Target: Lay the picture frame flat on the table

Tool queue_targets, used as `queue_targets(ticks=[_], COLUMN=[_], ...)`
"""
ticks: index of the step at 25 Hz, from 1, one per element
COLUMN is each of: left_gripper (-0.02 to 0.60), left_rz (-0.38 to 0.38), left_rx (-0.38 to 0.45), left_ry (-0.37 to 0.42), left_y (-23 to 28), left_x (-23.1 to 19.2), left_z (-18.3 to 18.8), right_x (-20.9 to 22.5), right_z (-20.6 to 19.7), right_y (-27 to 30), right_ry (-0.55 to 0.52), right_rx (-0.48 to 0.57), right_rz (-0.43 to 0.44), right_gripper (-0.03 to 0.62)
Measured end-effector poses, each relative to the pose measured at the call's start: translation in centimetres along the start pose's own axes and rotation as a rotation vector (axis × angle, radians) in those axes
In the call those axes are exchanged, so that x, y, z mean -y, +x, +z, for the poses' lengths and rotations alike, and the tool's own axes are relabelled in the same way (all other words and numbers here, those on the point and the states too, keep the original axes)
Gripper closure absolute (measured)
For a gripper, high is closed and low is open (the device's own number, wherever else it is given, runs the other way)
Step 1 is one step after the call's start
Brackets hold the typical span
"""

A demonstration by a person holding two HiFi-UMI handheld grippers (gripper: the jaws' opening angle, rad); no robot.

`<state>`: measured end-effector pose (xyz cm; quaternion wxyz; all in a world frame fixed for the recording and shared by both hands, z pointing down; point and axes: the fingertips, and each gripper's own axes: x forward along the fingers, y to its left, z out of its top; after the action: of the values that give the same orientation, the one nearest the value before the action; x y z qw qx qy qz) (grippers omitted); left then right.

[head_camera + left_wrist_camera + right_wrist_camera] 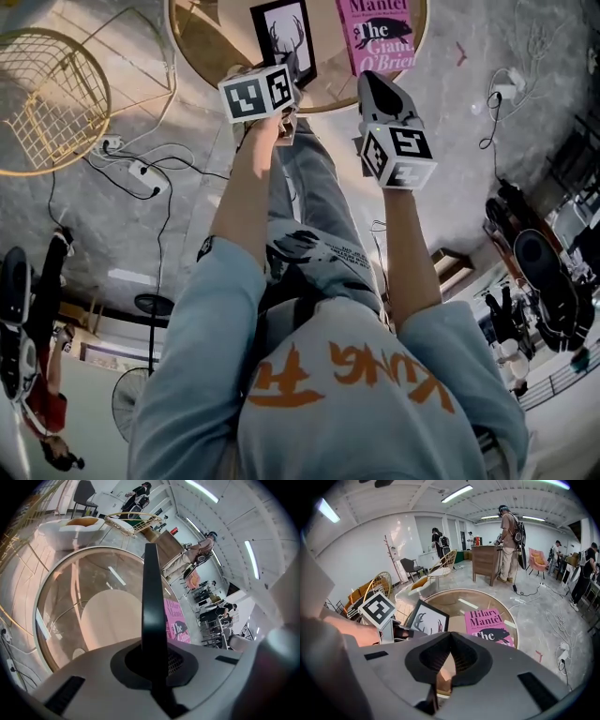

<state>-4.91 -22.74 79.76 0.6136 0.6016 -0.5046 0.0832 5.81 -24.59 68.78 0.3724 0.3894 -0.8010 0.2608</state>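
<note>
A black picture frame (284, 39) with a deer's antlers on white hangs tilted over the round glass table (202, 58). My left gripper (291, 73) is shut on its near edge. In the left gripper view the frame (152, 597) runs up as a thin black bar from between the jaws of the left gripper (155, 660). The right gripper view shows the frame (427, 619) from the front. My right gripper (374, 82) hovers beside the frame, over the table's near rim, and its jaws meet with nothing between them. I cannot tell whether the frame touches the glass.
A pink book (377, 33) lies flat on the table to the right of the frame. A gold wire chair (47, 98) stands to the left, with a power strip and cables (141, 173) on the floor. Several people stand further back in the room.
</note>
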Motion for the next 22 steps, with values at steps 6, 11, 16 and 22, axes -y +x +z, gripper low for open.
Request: queue_targets(ticks=[6, 11, 16, 22], left_gripper=[0.555, 0.554, 0.541, 0.407], left_rz=[-0.002, 0.024, 0.075, 0.208], left_rx=[-0.031, -0.056, -0.097, -0.192], left_ry=[0.011, 0.006, 0.073, 0.046], left_y=[1.1, 1.6, 2.0, 1.9], left_x=[-0.5, -1.0, -1.6, -4.2], left_z=[0.0, -0.2, -0.5, -1.0], right_x=[-0.1, 0.0, 0.2, 0.6], right_z=[-0.1, 0.4, 0.6, 0.4], right_y=[0.8, 1.6, 2.2, 2.3], right_ry=[0.011, 0.021, 0.029, 0.038], right_rx=[-0.005, -0.003, -0.009, -0.021], right_rz=[-0.002, 0.006, 0.012, 0.020], right_gripper=[0.597, 0.597, 0.597, 0.597])
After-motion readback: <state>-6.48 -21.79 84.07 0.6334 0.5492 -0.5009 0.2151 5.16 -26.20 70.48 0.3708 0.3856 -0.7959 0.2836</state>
